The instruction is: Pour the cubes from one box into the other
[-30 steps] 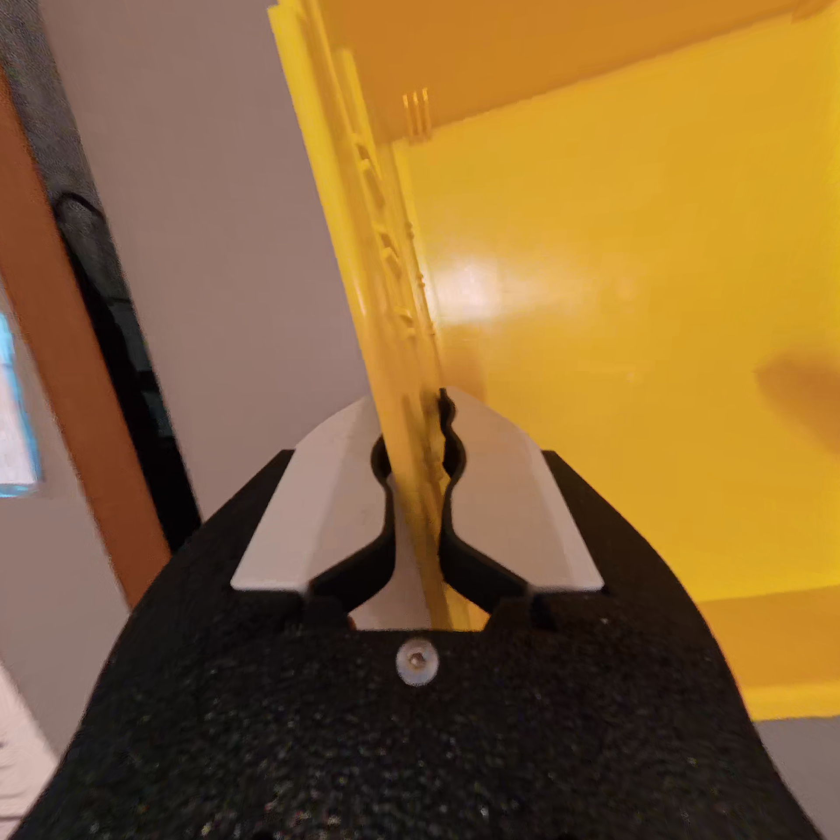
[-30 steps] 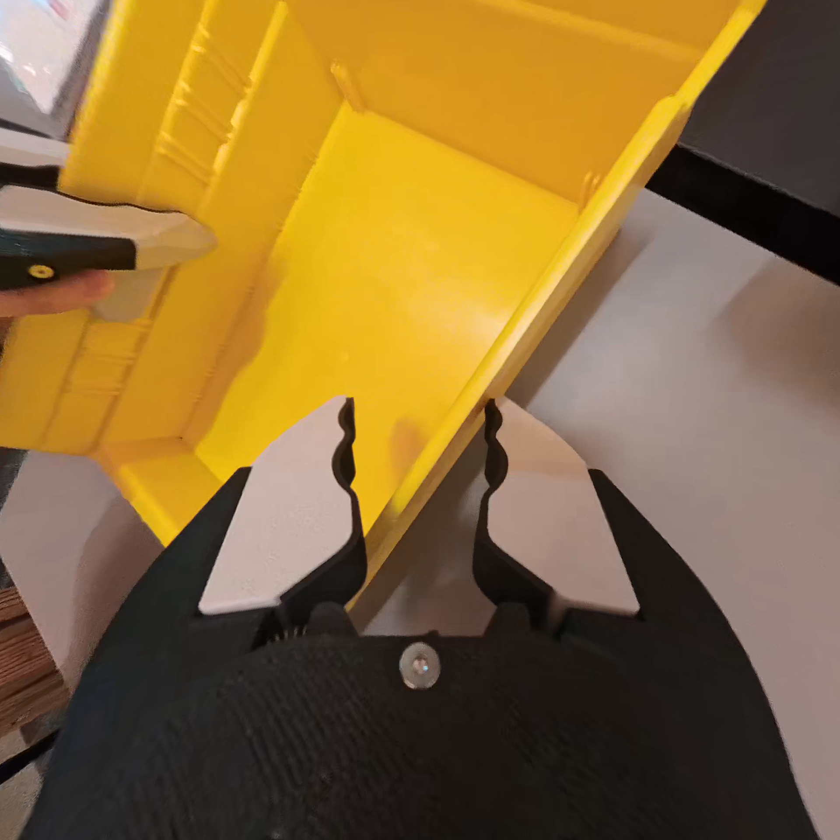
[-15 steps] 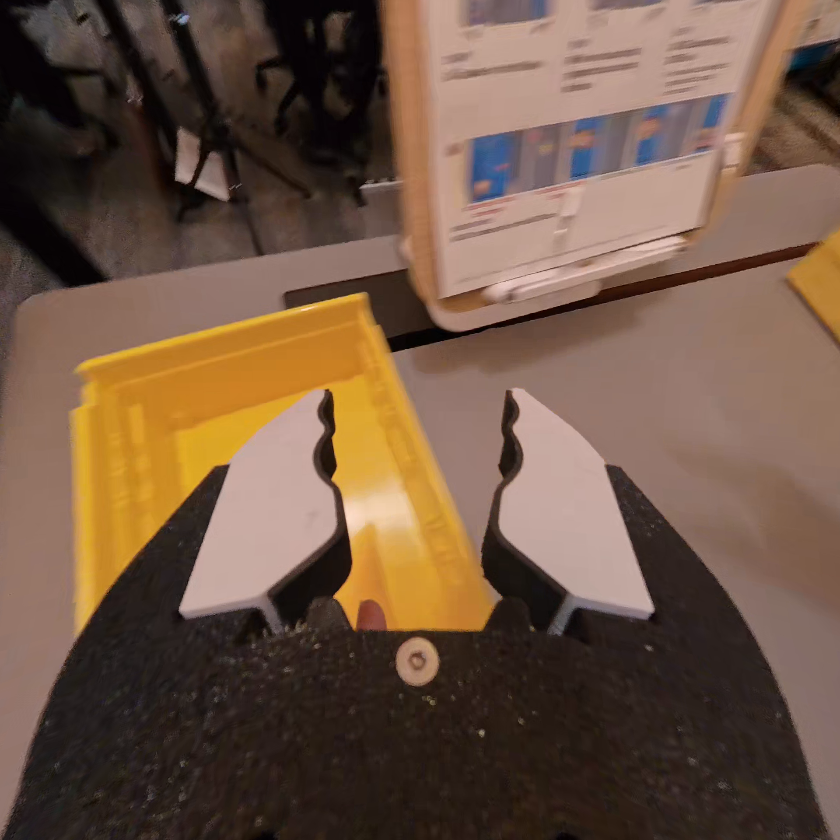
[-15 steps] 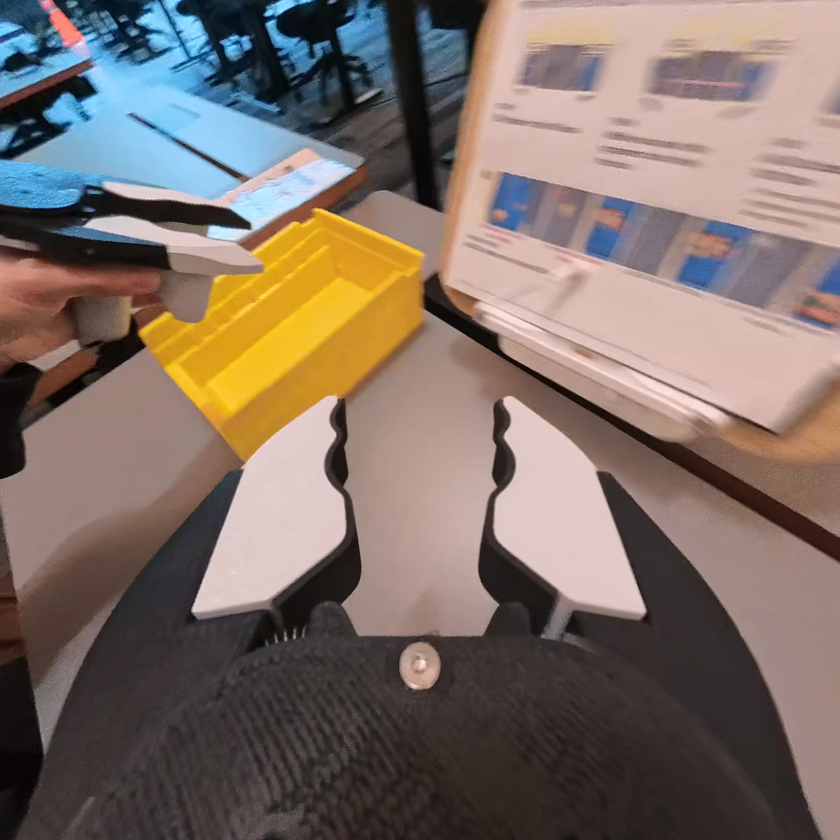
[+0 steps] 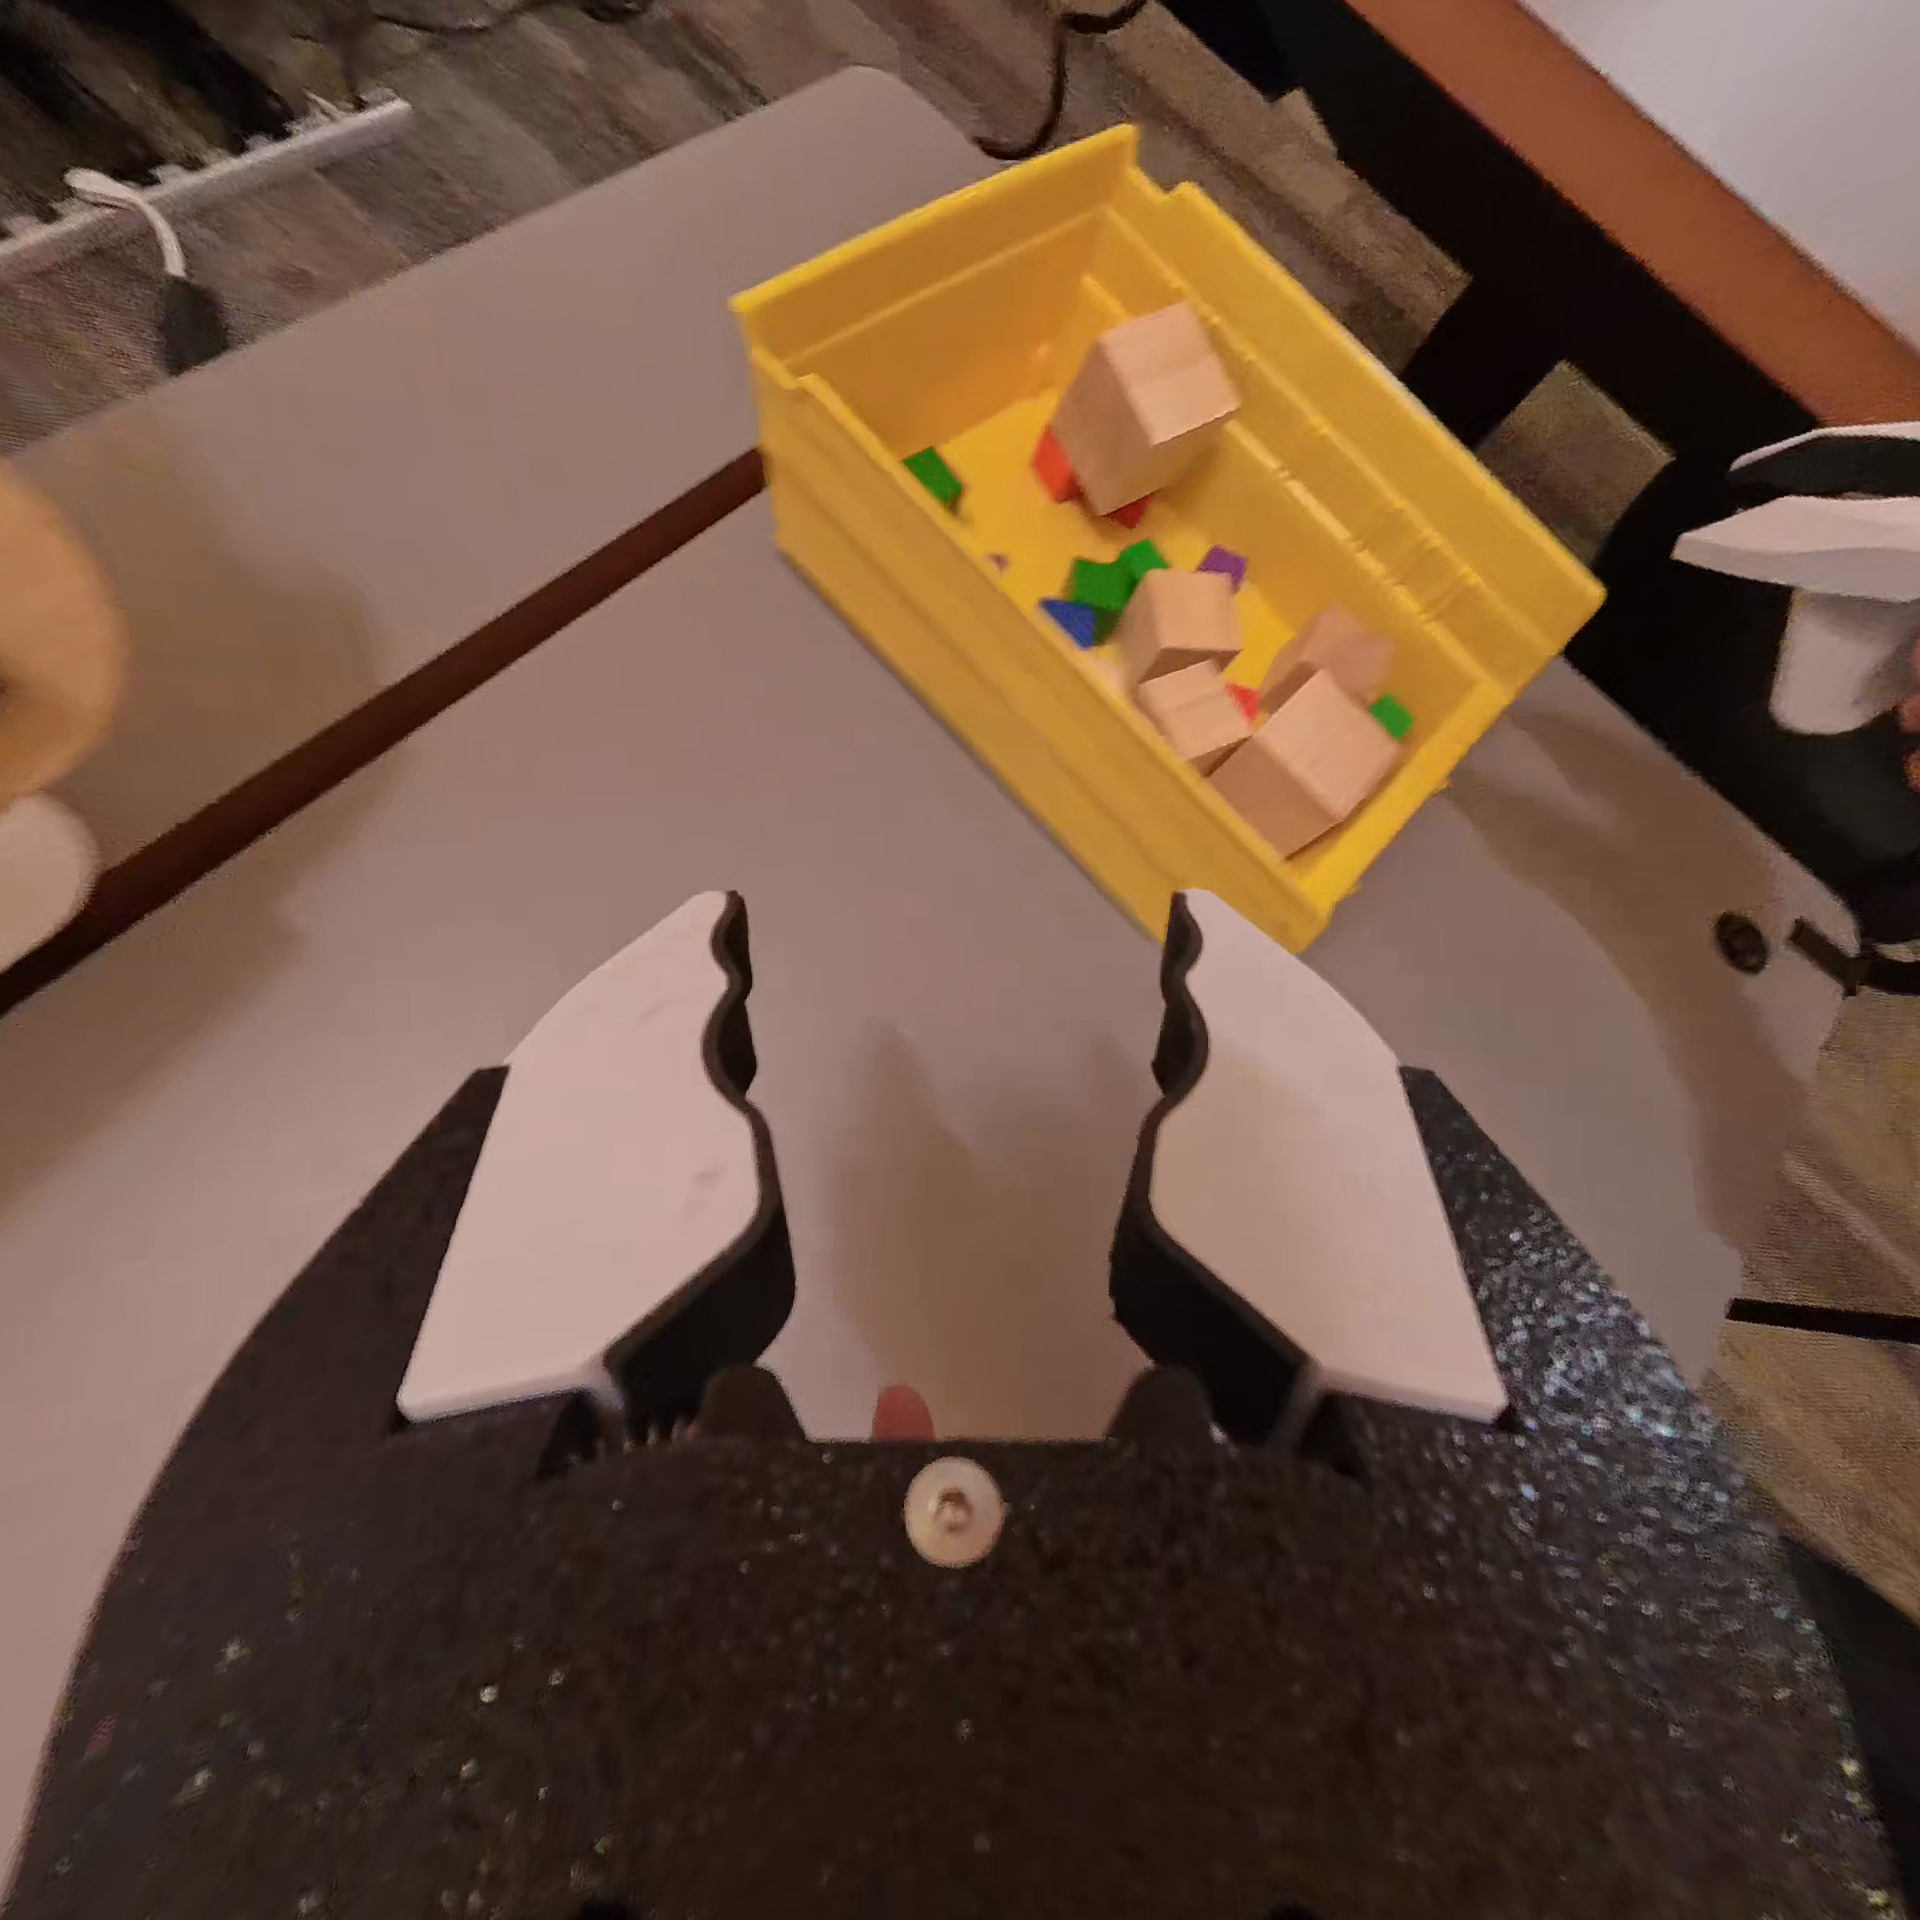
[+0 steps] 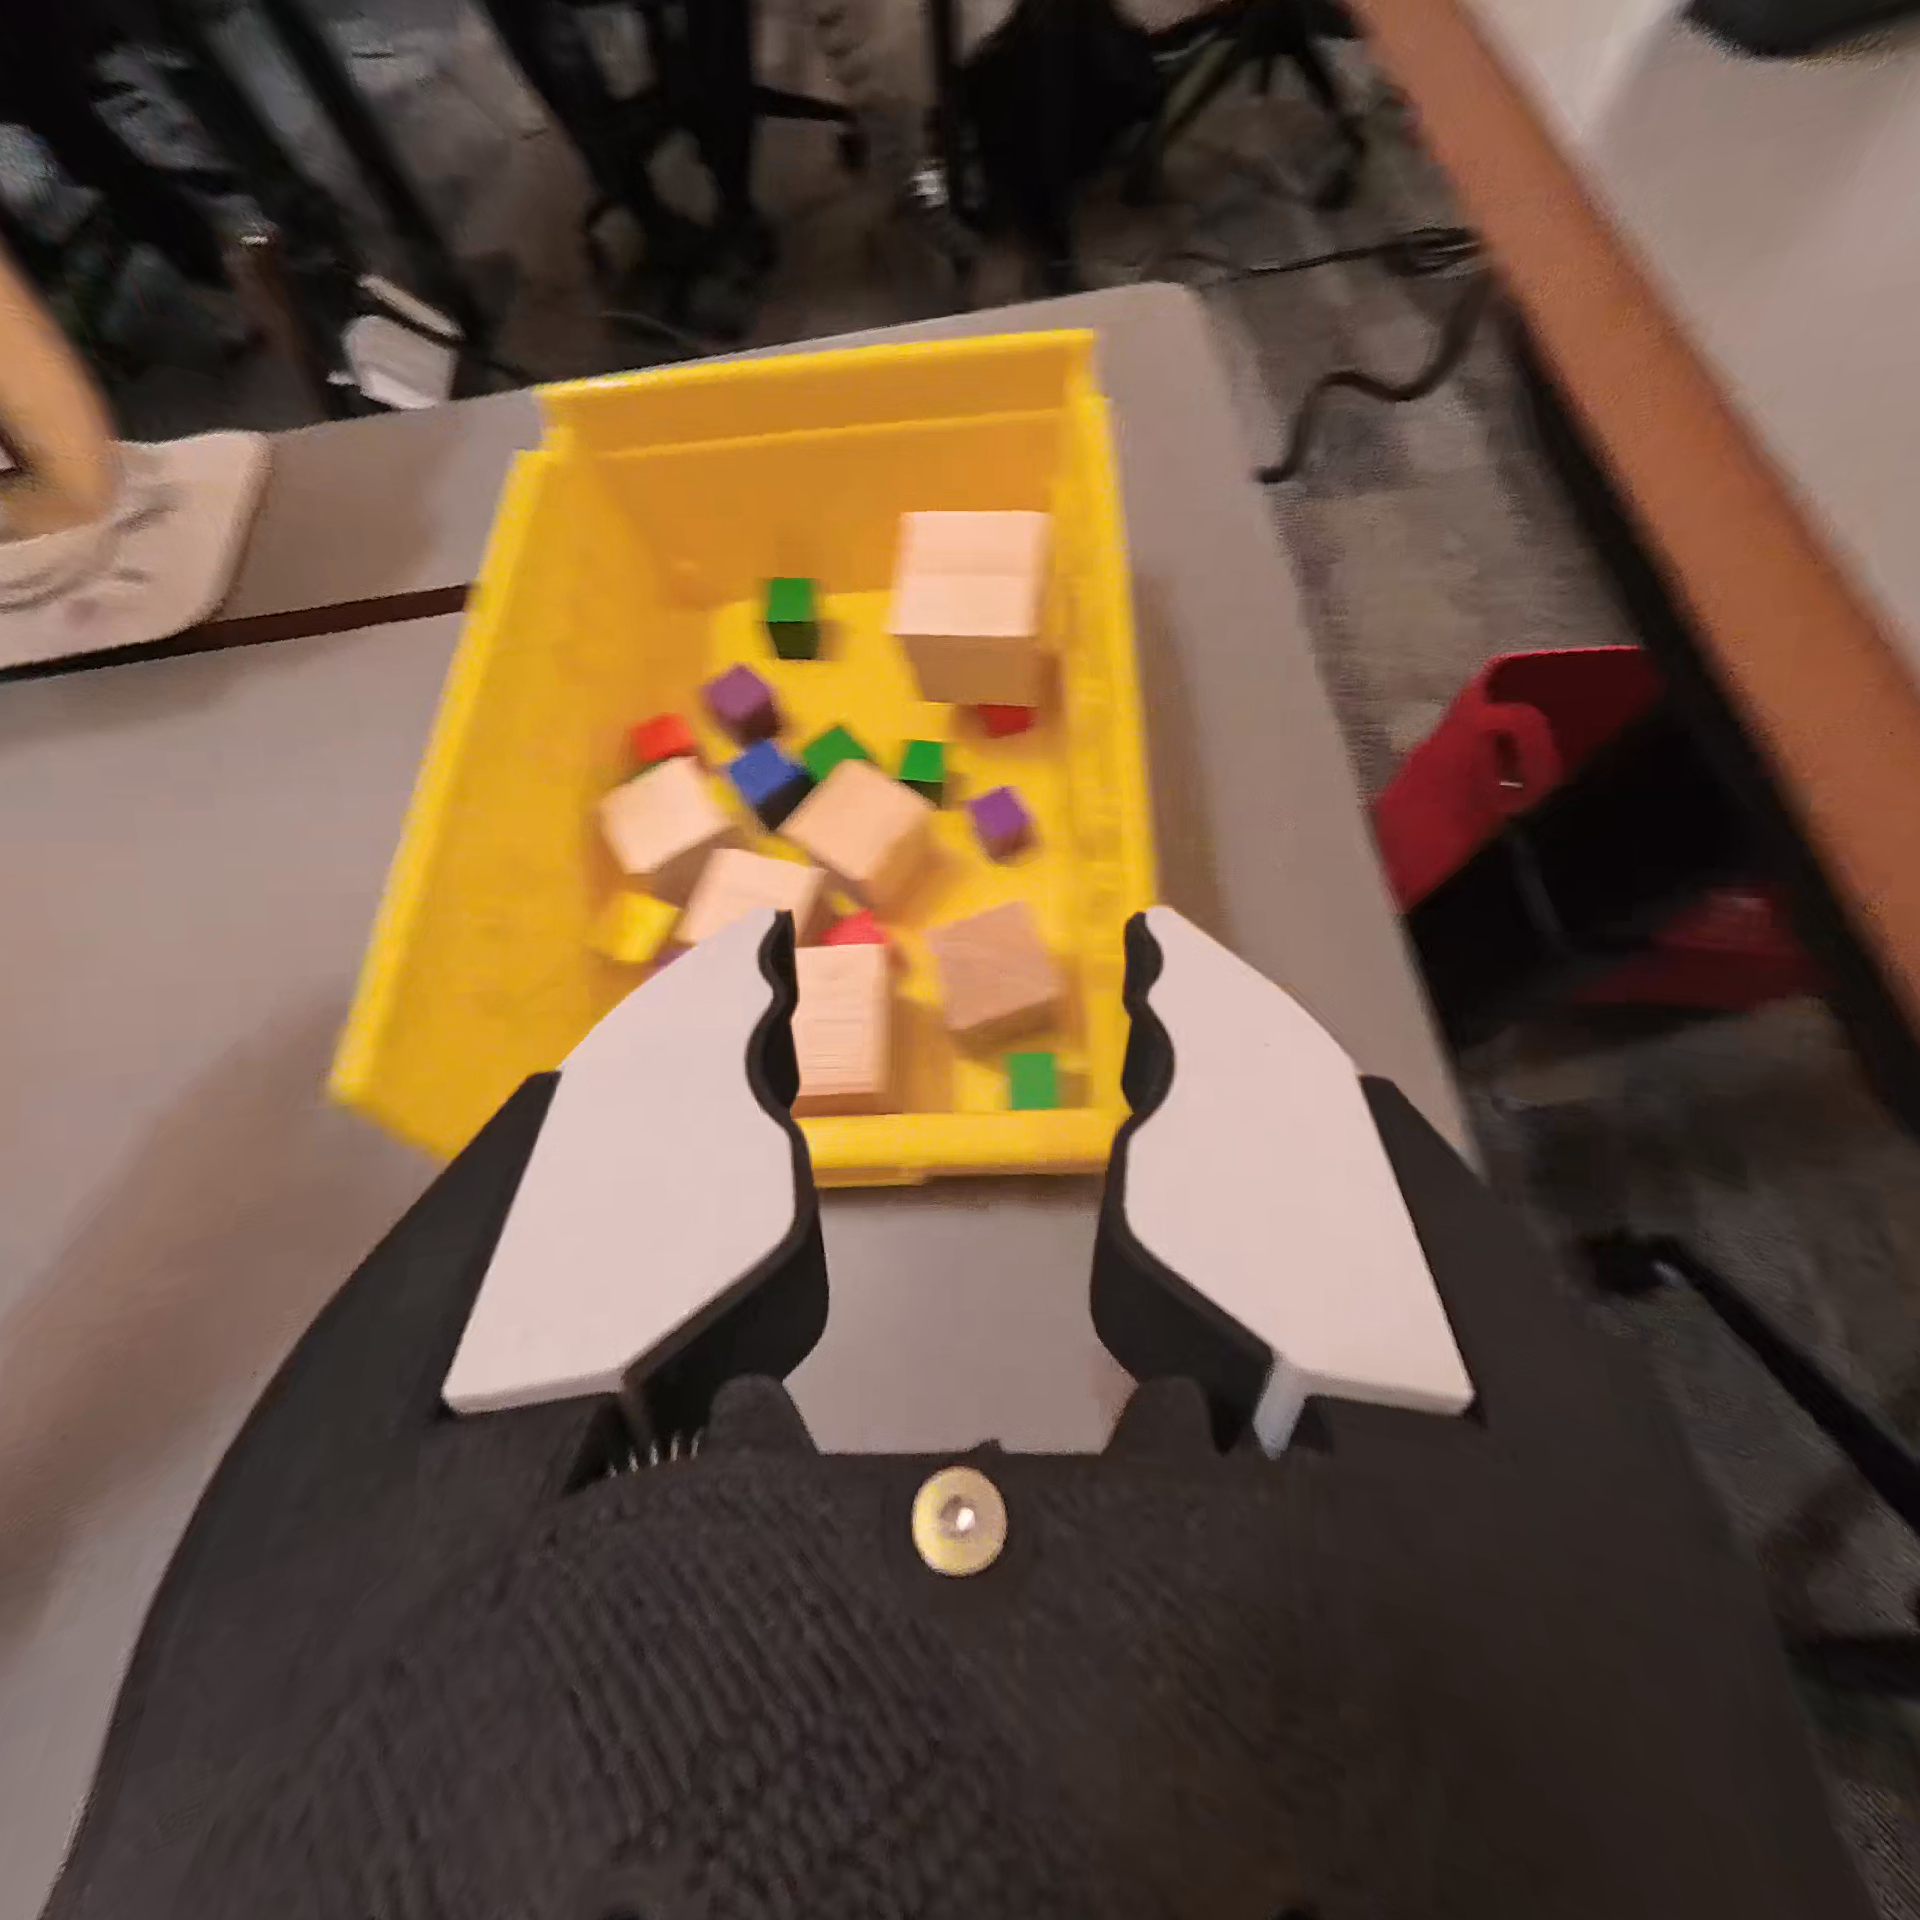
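A yellow box [image 5: 935, 623] stands on the grey table near its right edge and holds several cubes. They are large plain wooden cubes [image 5: 1143, 405] and small coloured ones, green [image 5: 932, 476], red, blue and purple. My left gripper [image 5: 951, 914] is open and empty, above the table to the near left of the box. My right gripper [image 6: 956, 935] is open and empty, just in front of the box's [image 6: 468, 831] near wall; its white finger [image 5: 1818, 540] shows at the right edge of the left wrist view. A big wooden cube [image 6: 971, 603] leans at the far right inside. The other box is out of view.
A dark seam [image 5: 416, 675] runs across the table to the left of the box. A blurred white stand base [image 6: 104, 540] sits at the far left. The table's right edge drops to carpet, with a red object [image 6: 1507, 769] on the floor there.
One second ago my left gripper was shut on the empty yellow box's wall, the box tilted. It let go, the empty box stood on the table, and both grippers swung to the box with cubes.
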Available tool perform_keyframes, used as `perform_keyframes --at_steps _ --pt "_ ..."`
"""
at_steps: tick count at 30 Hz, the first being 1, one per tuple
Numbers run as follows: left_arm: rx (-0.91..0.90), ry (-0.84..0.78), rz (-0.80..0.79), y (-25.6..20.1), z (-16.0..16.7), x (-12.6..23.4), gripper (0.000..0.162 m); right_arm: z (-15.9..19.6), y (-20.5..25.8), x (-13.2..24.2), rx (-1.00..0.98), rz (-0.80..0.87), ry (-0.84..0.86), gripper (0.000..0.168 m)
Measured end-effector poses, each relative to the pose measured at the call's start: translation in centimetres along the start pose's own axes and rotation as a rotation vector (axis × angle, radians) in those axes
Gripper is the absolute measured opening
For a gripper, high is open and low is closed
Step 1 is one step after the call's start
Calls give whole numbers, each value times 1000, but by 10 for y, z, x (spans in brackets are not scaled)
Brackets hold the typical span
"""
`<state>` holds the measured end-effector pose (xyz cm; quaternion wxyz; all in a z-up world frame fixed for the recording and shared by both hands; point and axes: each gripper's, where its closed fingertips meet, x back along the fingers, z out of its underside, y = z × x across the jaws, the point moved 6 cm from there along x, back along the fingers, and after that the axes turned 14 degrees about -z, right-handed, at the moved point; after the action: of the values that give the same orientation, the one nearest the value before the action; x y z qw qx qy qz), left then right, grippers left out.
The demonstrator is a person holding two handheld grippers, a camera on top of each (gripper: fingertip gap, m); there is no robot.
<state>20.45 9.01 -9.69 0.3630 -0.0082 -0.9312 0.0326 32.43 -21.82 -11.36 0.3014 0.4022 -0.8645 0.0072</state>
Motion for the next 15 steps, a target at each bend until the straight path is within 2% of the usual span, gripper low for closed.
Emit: perform_keyframes --at_steps 2,4,7,10,11,13,14,15 --pt "11 19 -9 -28 -7 -24 76 5 -30 2 29 68 -8 60" --pt "64 34 -40 -50 -11 -50 76 13 -42 -6 33 21 10 50" --pt "142 69 -79 -75 -10 -82 75 23 -51 -27 44 -10 20 51" --pt "111 91 -180 -85 -6 -108 74 32 -61 -43 109 48 51 50" --pt "104 115 -187 -89 -2 -115 73 36 -62 -49 108 48 75 50" --pt "84 146 -216 -93 5 -125 58 42 -59 -60 94 -8 107 48" --pt "86 140 -189 -97 5 -127 51 44 -57 -65 92 -38 110 38" --pt "90 125 -159 -100 5 -128 44 45 -55 -67 82 -59 115 15"
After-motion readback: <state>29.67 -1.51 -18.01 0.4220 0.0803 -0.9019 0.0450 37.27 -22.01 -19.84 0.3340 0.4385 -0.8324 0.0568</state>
